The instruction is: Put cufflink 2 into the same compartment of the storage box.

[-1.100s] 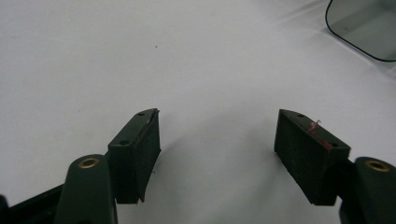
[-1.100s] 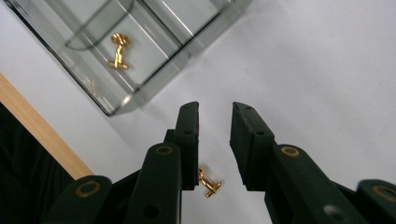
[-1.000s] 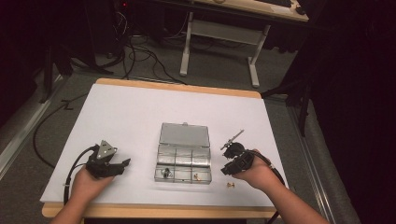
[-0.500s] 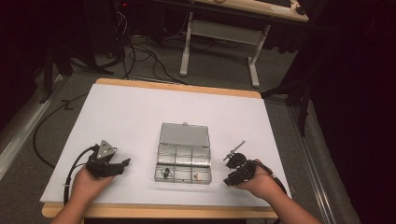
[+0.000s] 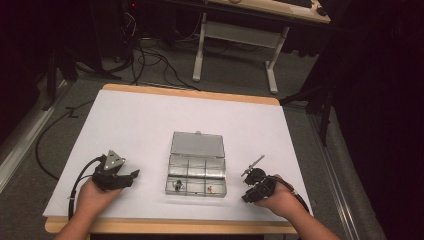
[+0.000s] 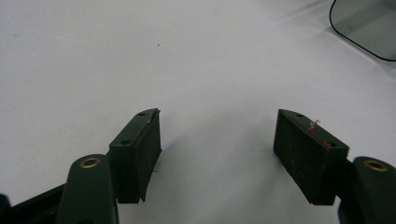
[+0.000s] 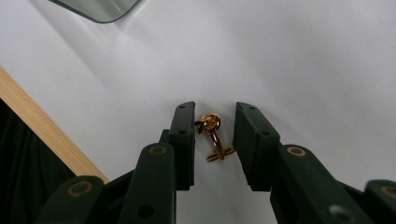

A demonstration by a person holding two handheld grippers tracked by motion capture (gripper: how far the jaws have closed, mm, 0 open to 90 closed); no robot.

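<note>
Gold metal marks out the cufflink (image 7: 212, 136), a knot-headed piece with a short post and a toggle bar, lying flat on the white tabletop (image 5: 150, 135). It lies between the two black jaws of the right hand-held gripper (image 7: 214, 140); the knot end lies just beside the jaw at the picture's left, the toggle end points toward the other jaw, and whether either pad presses on it I cannot tell — a sliver of white shows on the toggle side. Those jaws have just been closing around the cufflink.

Seen from the high view, the right hand-held gripper (image 5: 246, 196) is low over the tabletop just to the right of the clear compartment box (image 5: 196, 170), near the tabletop's front edge. That box stands open at the middle, its lid tilted back, with small items in two of its front compartments.

Well to the left of the box, the left hand-held gripper (image 5: 134, 175) rests in the person's hand — its jaws released and wide apart over bare white surface (image 6: 217, 154), nothing between them.
</note>
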